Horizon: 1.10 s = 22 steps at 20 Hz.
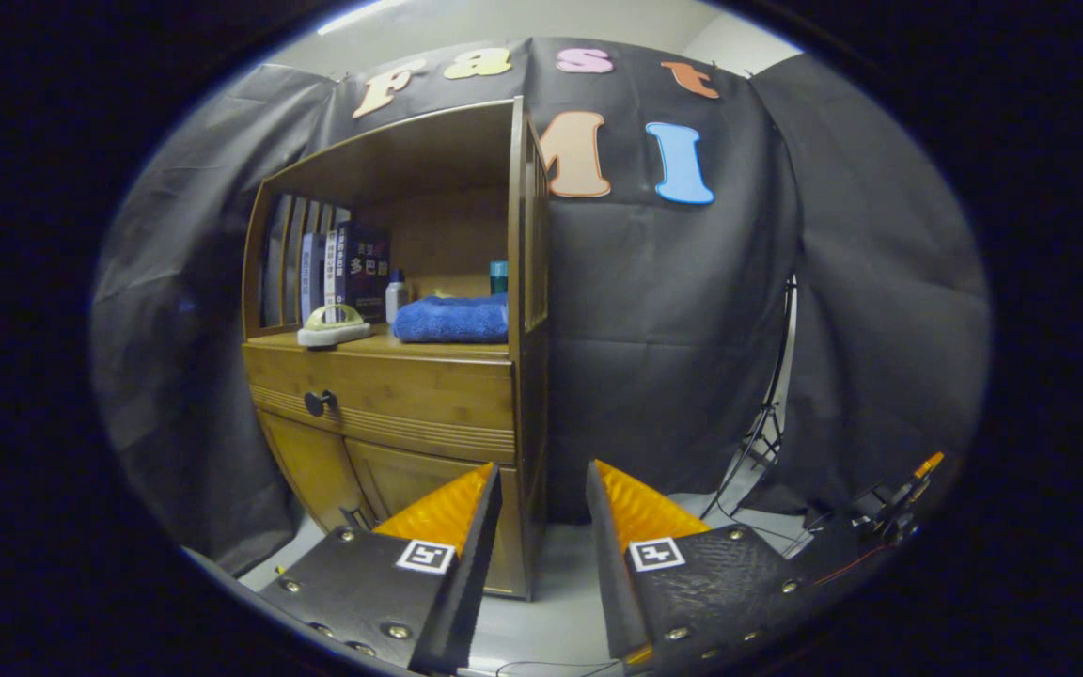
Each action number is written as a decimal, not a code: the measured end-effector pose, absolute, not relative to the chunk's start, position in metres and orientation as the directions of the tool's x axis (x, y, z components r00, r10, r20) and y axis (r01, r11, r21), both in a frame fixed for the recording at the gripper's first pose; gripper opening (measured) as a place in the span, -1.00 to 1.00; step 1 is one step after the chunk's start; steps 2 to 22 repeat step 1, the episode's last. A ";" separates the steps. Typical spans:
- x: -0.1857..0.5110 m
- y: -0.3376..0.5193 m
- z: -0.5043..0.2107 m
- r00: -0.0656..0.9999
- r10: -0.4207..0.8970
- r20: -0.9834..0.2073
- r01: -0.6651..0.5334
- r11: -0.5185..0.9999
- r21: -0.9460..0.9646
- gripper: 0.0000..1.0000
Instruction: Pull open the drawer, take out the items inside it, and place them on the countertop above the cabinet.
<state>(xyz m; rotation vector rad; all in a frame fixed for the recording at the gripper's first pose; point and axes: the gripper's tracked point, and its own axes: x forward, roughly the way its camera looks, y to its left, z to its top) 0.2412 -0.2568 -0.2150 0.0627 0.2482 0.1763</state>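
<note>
Left of centre in the frame, a dark book [368, 268] on the cabinet's countertop [429, 346] shows large pale characters, "多巴胺"; the neighbouring spines are too small to read. At the bottom, the gripper's [543, 470] parted, empty fingers [382, 583] each carry a square black-and-white marker [426, 556].

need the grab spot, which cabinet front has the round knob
The drawer just under the countertop; its dark knob sits at its left end. The open tongs hang well short.

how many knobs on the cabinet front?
1. A dark knob sits on the closed drawer, toward its left end, under the countertop. The lower doors' handles may be hidden behind the open, empty tool.
</note>
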 end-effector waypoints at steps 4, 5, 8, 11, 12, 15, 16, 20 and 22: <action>0.241 -0.257 -0.211 0.957 0.179 -0.227 -0.165 0.983 0.083 0.07; 0.241 -0.257 -0.211 0.957 0.179 -0.227 -0.165 0.983 0.083 0.07; 0.241 -0.257 -0.211 0.957 0.179 -0.227 -0.165 0.983 0.083 0.07; 0.241 -0.257 -0.211 0.957 0.179 -0.227 -0.165 0.983 0.083 0.07; 0.241 -0.257 -0.211 0.957 0.179 -0.227 -0.165 0.983 0.083 0.07; 0.241 -0.257 -0.211 0.957 0.179 -0.227 -0.165 0.983 0.083 0.07; 0.241 -0.257 -0.211 0.957 0.179 -0.227 -0.165 0.983 0.083 0.07; 0.241 -0.257 -0.211 0.957 0.179 -0.227 -0.165 0.983 0.083 0.07; 0.241 -0.257 -0.211 0.957 0.179 -0.227 -0.165 0.983 0.083 0.07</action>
